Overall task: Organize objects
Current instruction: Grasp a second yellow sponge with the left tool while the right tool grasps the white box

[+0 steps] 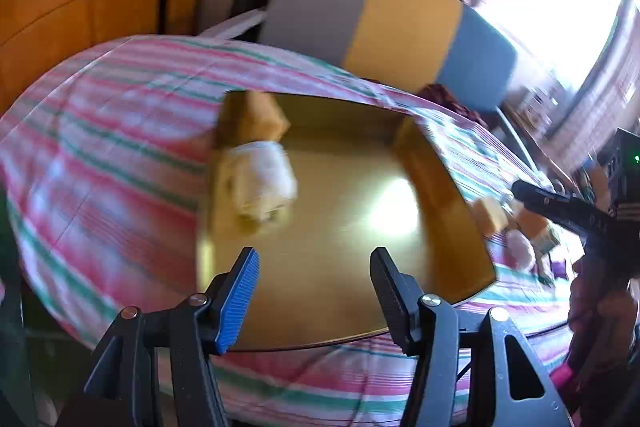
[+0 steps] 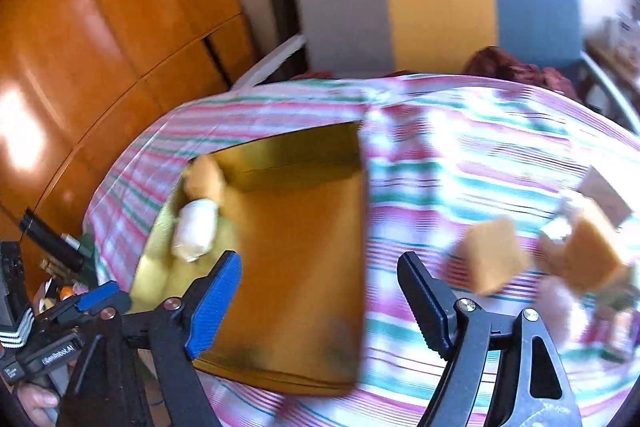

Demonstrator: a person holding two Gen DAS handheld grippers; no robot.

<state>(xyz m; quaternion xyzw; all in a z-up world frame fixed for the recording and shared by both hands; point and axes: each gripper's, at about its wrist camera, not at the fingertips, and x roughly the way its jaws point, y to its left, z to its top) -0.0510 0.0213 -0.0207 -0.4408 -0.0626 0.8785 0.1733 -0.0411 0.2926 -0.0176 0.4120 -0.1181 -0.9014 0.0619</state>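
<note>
a bed under a striped pink, green and white sheet point(image 2: 460, 163) carries a shallow gold-brown cardboard box point(image 2: 304, 251). along the box's left wall lie a tan block point(image 2: 204, 175) and a white roll point(image 2: 196, 231), touching. more tan blocks point(image 2: 494, 255) sit on the sheet right of the box. the left tool point(image 1: 316, 291) and the right tool point(image 2: 320, 303) both gape wide, nothing between the pads.

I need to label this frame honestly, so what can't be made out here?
- White bundle in the box: motion blur in both views hides what it is.
- Loose items on the striped cloth: blurred in the right wrist view, tiny in the left.
- Box's near rim: hidden behind the left gripper fingers.
</note>
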